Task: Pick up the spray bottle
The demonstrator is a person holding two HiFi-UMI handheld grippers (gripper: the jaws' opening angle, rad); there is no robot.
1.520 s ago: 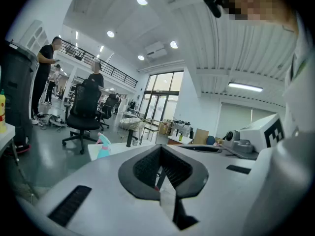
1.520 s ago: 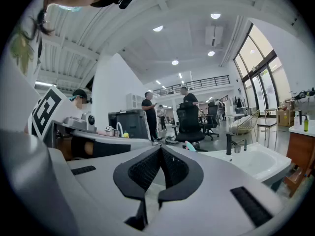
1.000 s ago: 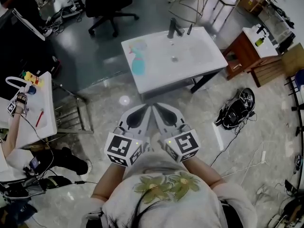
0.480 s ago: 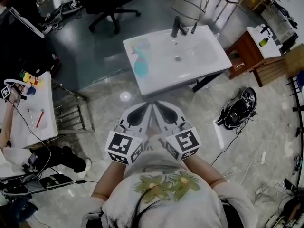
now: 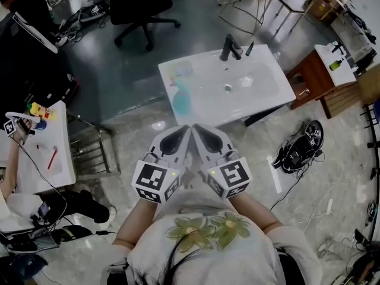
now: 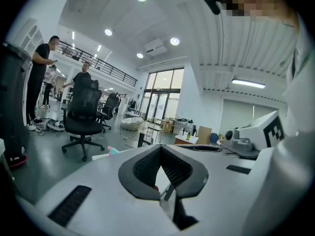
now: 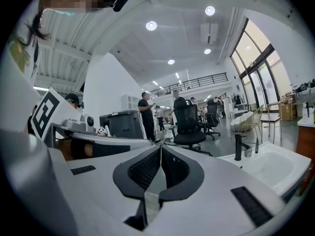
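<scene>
Both claws empty, jaws pressed together w/ nothing btwn them: left gripper [image 5: 184,130] & right gripper [image 5: 196,130] sit side by side near me, tips almost touching. Spray bottle [image 5: 180,94], teal w/ pinkish head, is on the left end of the white sink top [image 5: 267,91], farther out than my claws & well apart from both. Black faucet [image 5: 230,45] stands at the top's far edge.

Holding white plastic left gripper with black ribbed pads [image 5: 184,129] [image 6: 161,147] out front of chest, near level, jaws pressed together, nothing between. Same for matching white plastic right gripper [image 5: 196,129] [image 7: 161,147]: jaws together, empty. Tips angled inward, almost meeting, making a V. Black-and-white left marker cube [image 5: 155,183] and right marker cube [image 5: 233,180] side by side at rear. Left forearm [image 5: 133,225] and right forearm [image 5: 255,211] bent, elbows out.
</scene>
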